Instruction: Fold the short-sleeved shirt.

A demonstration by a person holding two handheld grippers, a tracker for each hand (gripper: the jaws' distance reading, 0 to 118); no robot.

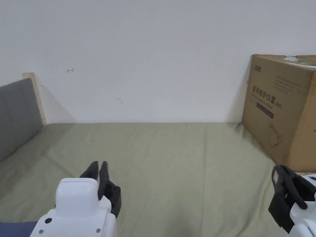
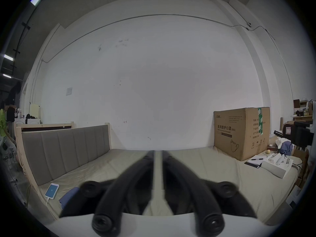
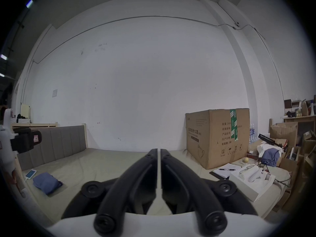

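In the head view, two grippers are held over the bed [image 1: 172,154]: the left gripper [image 1: 98,168] with fingers clenched on nothing, the right gripper [image 1: 285,197] unclear.

In the left gripper view, one blue shirt [image 2: 68,197] is seen at lower left.

In the right gripper view, the shirt [image 3: 47,183] lies lower left, nearer the left gripper [image 3: 24,142]; its own fingers are clenched, empty.

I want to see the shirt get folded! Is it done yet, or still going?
Looks nearly done: the blue shirt lies as a small folded bundle on the bed, beside a phone. Nothing is in hand: the left gripper and right gripper are shut on nothing, up off the sheet. I see no folding left to do.
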